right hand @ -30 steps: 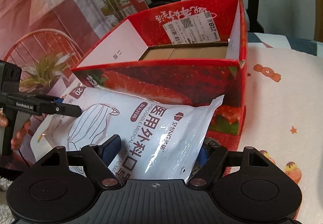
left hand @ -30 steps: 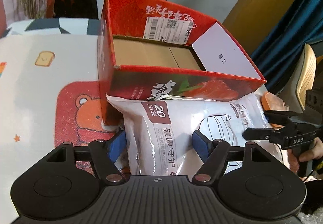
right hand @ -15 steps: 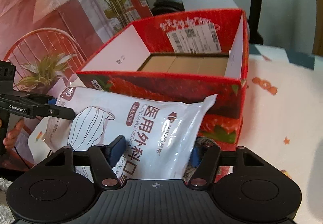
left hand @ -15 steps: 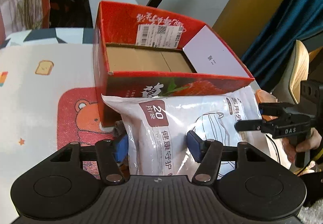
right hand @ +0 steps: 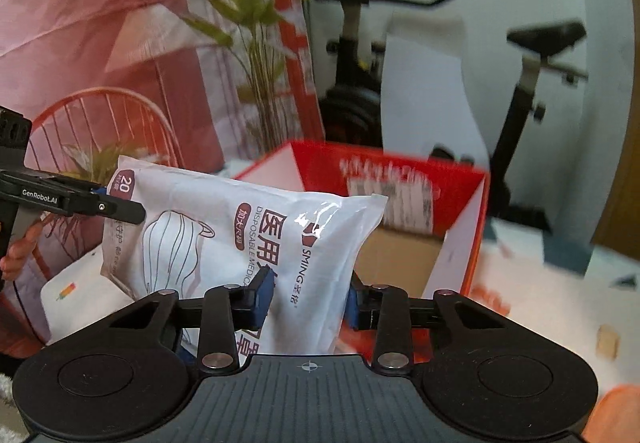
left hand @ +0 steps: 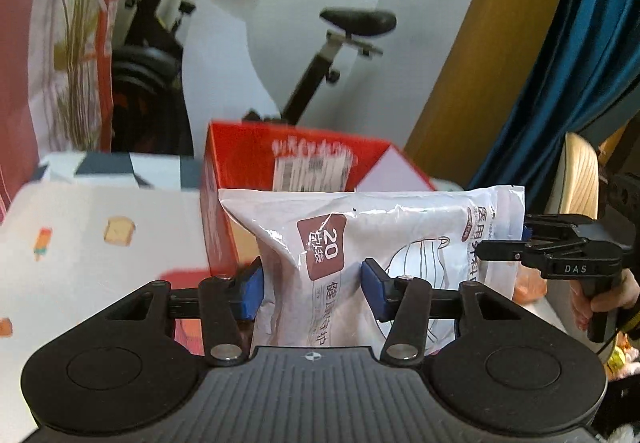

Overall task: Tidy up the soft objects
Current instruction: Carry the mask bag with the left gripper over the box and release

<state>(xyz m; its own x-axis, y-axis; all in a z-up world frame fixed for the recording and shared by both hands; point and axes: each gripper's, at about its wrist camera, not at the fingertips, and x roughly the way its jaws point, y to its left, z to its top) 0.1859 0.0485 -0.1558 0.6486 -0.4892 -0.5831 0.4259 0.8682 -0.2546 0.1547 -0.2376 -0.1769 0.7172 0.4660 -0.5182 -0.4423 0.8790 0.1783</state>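
A white plastic pack of disposable masks [left hand: 400, 231] hangs in the air in front of the open red strawberry box [left hand: 240, 159]. My left gripper [left hand: 312, 281] is shut on one end of the pack, blue pads pinching it. My right gripper [right hand: 308, 295] is shut on the other end of the same pack [right hand: 248, 227]. The pack is raised to about the height of the box's near rim [right hand: 476, 227] and hides part of it. The box's cardboard floor [right hand: 396, 259] shows behind the pack. Each gripper also shows in the other's view, at the pack's edge.
The box stands on a white cartoon-print mat [left hand: 80, 243]. An exercise bike [left hand: 332, 55] stands behind the box. A blue curtain [left hand: 580, 63] and a cream chair [left hand: 576, 179] are at right. A red-patterned cloth with a plant print [right hand: 120, 43] hangs at left.
Both grippers have lifted the mask pack from the mat in front of the box up to rim height. The views now tilt up toward the room behind.
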